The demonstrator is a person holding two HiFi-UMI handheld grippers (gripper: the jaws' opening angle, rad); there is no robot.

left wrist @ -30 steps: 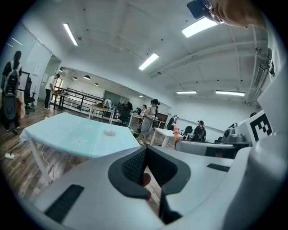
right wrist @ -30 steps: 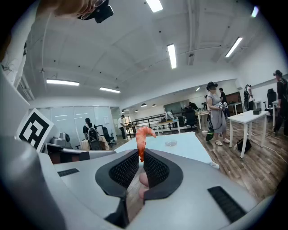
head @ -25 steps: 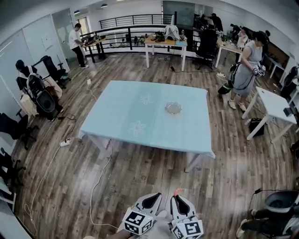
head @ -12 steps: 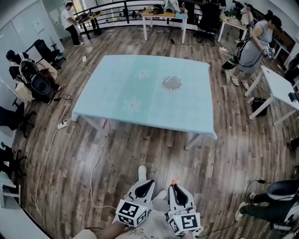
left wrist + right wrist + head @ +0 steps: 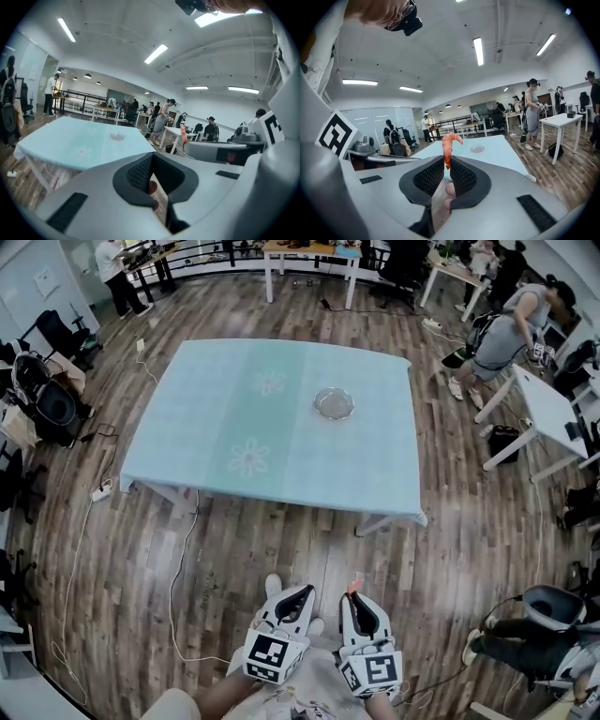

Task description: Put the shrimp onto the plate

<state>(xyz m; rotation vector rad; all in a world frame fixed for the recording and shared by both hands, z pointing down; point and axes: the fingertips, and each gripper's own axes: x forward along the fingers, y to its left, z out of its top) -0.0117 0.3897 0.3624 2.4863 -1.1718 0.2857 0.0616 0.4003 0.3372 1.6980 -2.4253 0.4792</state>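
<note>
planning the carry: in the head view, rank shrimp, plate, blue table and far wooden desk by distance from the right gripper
1. shrimp: pinched in the jaws of the right gripper.
2. blue table: ahead across the floor, its near edge closest.
3. plate: on the table, right of its middle, toward the far side.
4. wooden desk: beyond the table, at the top.

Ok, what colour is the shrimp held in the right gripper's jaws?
The shrimp is orange-pink, paler toward its curled top. It shows best in the right gripper view.
</note>
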